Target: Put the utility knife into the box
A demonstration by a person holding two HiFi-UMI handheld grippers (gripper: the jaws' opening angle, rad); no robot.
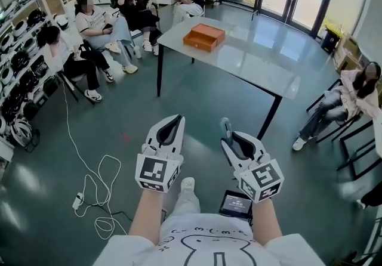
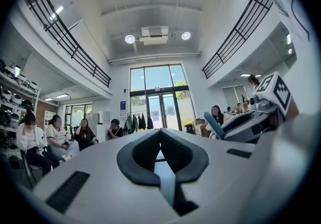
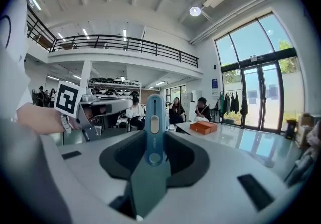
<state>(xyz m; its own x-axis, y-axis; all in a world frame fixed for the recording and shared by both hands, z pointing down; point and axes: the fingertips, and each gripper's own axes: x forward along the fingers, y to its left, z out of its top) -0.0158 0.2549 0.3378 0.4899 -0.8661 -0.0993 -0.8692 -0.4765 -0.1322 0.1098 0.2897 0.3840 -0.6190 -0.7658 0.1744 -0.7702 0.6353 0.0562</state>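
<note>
An orange box (image 1: 204, 36) lies open on the far left part of a glossy grey table (image 1: 256, 65), well ahead of me. My right gripper (image 1: 231, 137) is shut on a blue-grey utility knife (image 1: 225, 127), whose handle sticks out past the jaw tips. In the right gripper view the knife (image 3: 154, 112) stands upright between the jaws of the right gripper (image 3: 154, 140), with the orange box (image 3: 203, 127) beyond to the right. My left gripper (image 1: 171, 130) is held beside it, shut and empty; its tips meet in the left gripper view (image 2: 160, 133). Both grippers hover over the floor, short of the table.
Several people sit on chairs around the room, at the left (image 1: 89, 26) and right (image 1: 352, 95). A white cable (image 1: 89, 190) loops on the floor at the left. Shelves of helmets (image 1: 18, 80) line the left wall. A small screen (image 1: 236, 203) hangs at my waist.
</note>
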